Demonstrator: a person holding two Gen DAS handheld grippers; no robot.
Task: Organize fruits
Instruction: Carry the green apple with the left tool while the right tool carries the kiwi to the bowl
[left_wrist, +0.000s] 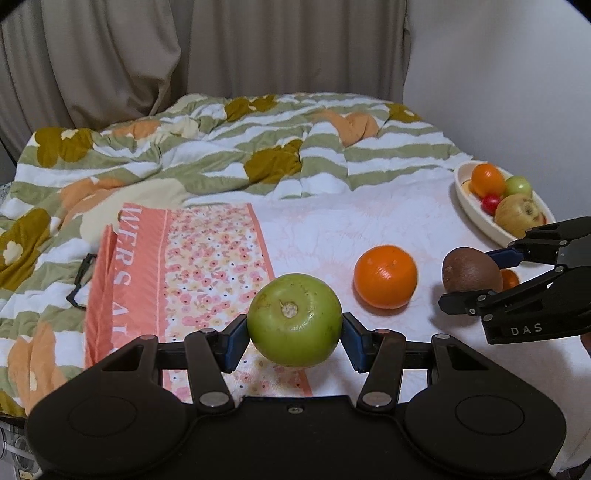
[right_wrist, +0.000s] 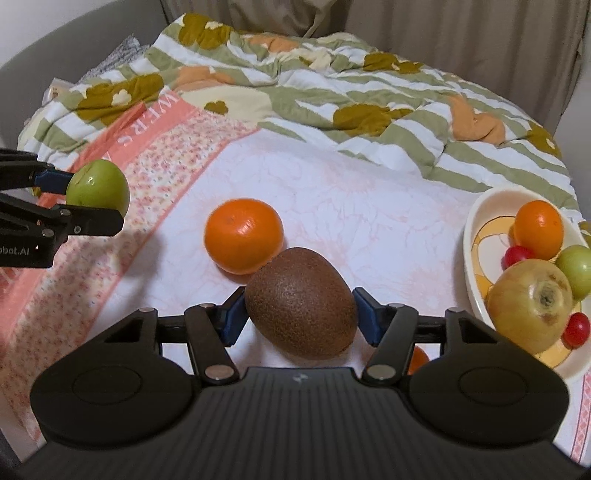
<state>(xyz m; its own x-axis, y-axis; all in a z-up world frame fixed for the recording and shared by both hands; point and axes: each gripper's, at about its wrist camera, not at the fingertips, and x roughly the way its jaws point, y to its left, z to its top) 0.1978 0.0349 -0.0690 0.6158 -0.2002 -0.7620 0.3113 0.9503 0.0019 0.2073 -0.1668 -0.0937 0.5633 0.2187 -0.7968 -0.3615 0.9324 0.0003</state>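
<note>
My left gripper (left_wrist: 295, 332) is shut on a green apple (left_wrist: 294, 319) and holds it above the floral cloth; the apple also shows at the left of the right wrist view (right_wrist: 98, 188). My right gripper (right_wrist: 299, 314) is shut on a brown kiwi (right_wrist: 301, 302), also seen in the left wrist view (left_wrist: 471, 270). A loose orange (left_wrist: 385, 276) lies on the white sheet between them (right_wrist: 243, 235). A small orange fruit (right_wrist: 417, 360) peeks out under the right gripper. A white oval dish (right_wrist: 474, 258) at the right holds several fruits.
The dish (left_wrist: 469, 199) holds an orange (right_wrist: 539, 229), a green fruit (right_wrist: 576, 269), a yellowish apple (right_wrist: 532, 302) and red cherry tomatoes (right_wrist: 576, 328). A rumpled striped quilt (left_wrist: 221, 147) covers the far side. A pink floral cloth (left_wrist: 207, 258) lies at the left.
</note>
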